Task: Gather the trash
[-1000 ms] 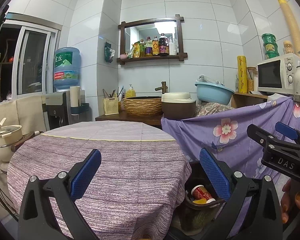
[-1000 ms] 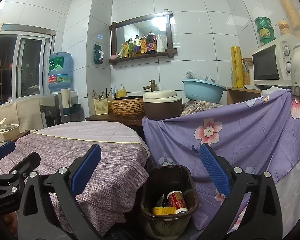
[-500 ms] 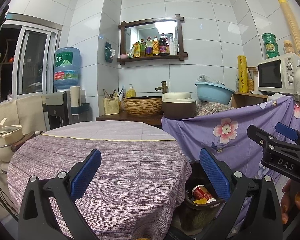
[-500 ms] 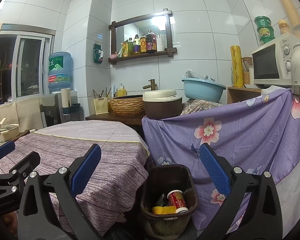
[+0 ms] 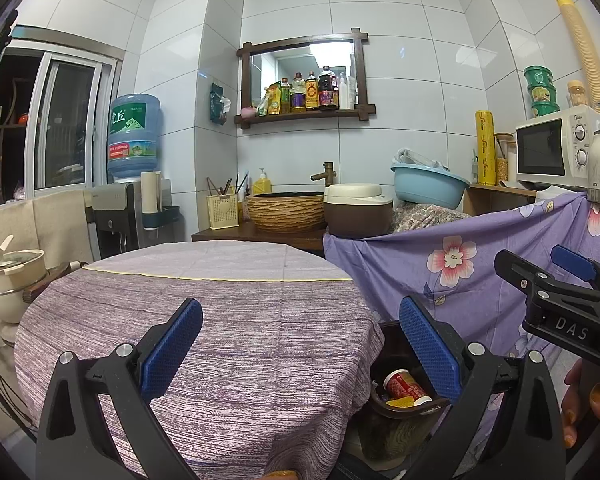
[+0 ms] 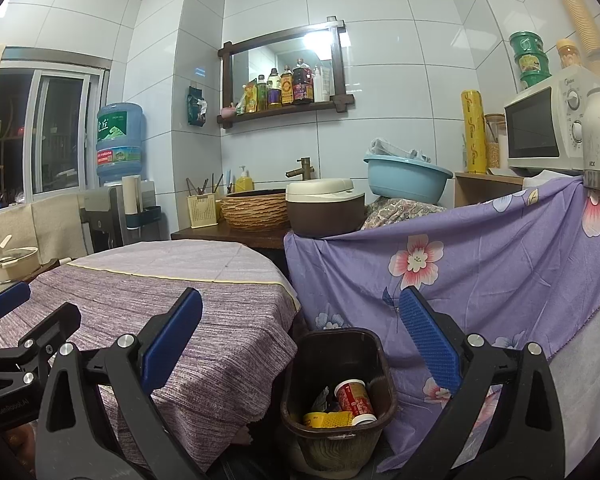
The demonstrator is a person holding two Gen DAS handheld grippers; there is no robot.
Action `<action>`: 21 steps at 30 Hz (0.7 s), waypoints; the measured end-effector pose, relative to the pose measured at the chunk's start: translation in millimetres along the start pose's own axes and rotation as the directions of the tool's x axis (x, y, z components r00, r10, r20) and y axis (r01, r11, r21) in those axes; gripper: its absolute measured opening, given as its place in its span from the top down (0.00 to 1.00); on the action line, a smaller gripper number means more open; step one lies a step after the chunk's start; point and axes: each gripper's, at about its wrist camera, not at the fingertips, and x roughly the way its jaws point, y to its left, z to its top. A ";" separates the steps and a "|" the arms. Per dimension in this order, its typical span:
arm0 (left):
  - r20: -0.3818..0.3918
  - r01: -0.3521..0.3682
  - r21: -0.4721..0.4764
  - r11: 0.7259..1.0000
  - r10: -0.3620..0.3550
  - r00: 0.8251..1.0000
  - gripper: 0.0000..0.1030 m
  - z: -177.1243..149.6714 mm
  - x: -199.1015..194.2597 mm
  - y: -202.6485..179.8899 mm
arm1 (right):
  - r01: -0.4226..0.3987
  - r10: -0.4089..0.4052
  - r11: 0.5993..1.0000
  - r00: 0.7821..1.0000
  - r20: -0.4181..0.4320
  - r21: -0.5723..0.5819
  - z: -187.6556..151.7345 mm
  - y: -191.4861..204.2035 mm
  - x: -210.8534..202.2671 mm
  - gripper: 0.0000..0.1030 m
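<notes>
A dark brown trash bin (image 6: 374, 360) stands on the floor between the round table and the floral cloth. It holds a red paper cup (image 6: 354, 397) and a yellow wrapper (image 6: 326, 419). The bin (image 5: 388, 400) with the cup (image 5: 404, 386) also shows in the left wrist view. My right gripper (image 6: 300, 344) is open and empty above the bin. My left gripper (image 5: 300, 344) is open and empty over the table's right edge. The right gripper also shows in the left wrist view (image 5: 560, 292), and the left gripper in the right wrist view (image 6: 16, 320).
A round table (image 5: 220, 320) with a purple striped cloth fills the left. A purple floral cloth (image 6: 480, 280) hangs over the counter on the right. A microwave (image 5: 552, 152), blue basin (image 5: 424, 184), rice cooker (image 5: 356, 210) and woven basket (image 5: 284, 210) stand behind.
</notes>
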 end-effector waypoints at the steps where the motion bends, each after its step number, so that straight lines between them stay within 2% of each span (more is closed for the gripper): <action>1: 0.001 -0.001 -0.001 1.000 0.001 1.000 0.05 -0.2 -0.3 0.4 | 0.001 -0.001 1.000 1.000 0.000 0.000 0.1 0.1 0.0 0.06; 21: -0.002 -0.001 -0.002 1.000 0.001 1.000 0.05 0.7 0.7 1.4 | -0.001 0.001 1.000 1.000 -0.004 0.000 0.0 0.0 1.8 0.06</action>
